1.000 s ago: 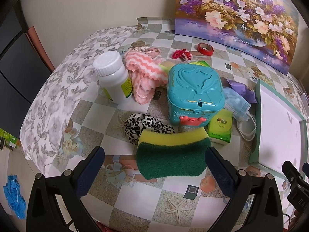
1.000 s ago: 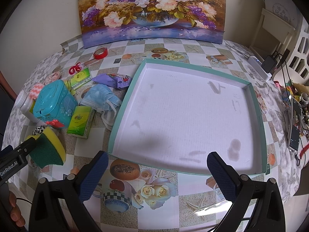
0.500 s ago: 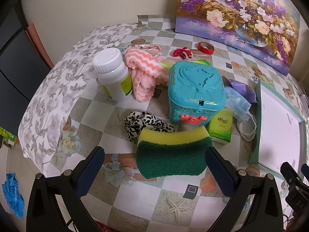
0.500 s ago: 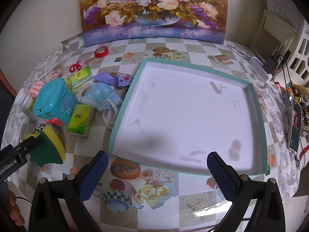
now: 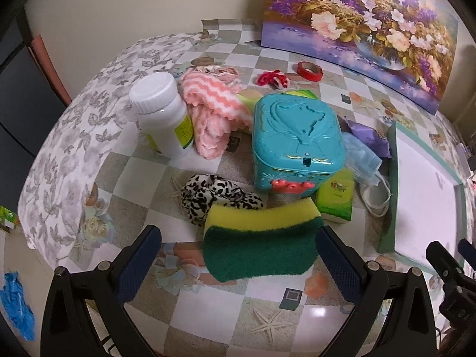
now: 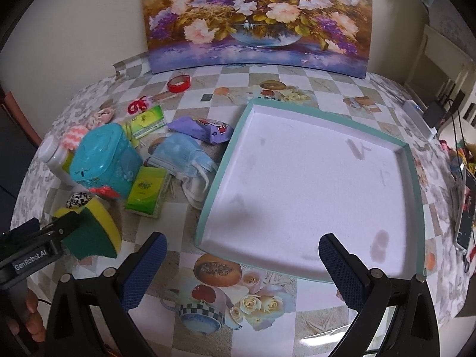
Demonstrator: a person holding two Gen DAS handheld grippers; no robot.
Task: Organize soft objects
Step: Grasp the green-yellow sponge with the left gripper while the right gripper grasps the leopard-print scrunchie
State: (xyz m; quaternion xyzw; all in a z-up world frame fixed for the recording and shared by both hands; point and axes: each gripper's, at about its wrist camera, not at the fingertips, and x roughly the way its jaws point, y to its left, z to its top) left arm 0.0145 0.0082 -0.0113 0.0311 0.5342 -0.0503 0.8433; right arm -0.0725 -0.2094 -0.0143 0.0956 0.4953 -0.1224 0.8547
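A yellow and green sponge point(image 5: 258, 238) lies on the table between the fingers of my open left gripper point(image 5: 238, 261), nearer the right finger; it also shows in the right wrist view point(image 6: 95, 232). Behind it lie a black-and-white spotted scrunchie point(image 5: 214, 196), a pink-and-white cloth point(image 5: 214, 113), a blue face mask point(image 6: 181, 154) and a purple pouch point(image 6: 202, 129). My right gripper point(image 6: 242, 267) is open and empty over the near edge of a teal-rimmed white tray point(image 6: 220, 172).
A teal plastic box point(image 5: 294, 139), a white bottle point(image 5: 162, 113), green tissue packs point(image 5: 336, 199), red tape point(image 5: 309, 70) and a red hair tie point(image 5: 272, 78) crowd the table's left side. A flower painting point(image 6: 255, 20) leans on the wall. Cables and devices point(image 6: 464, 208) lie at the right.
My left gripper has moved slightly forward toward the sponge. My right gripper has barely moved.
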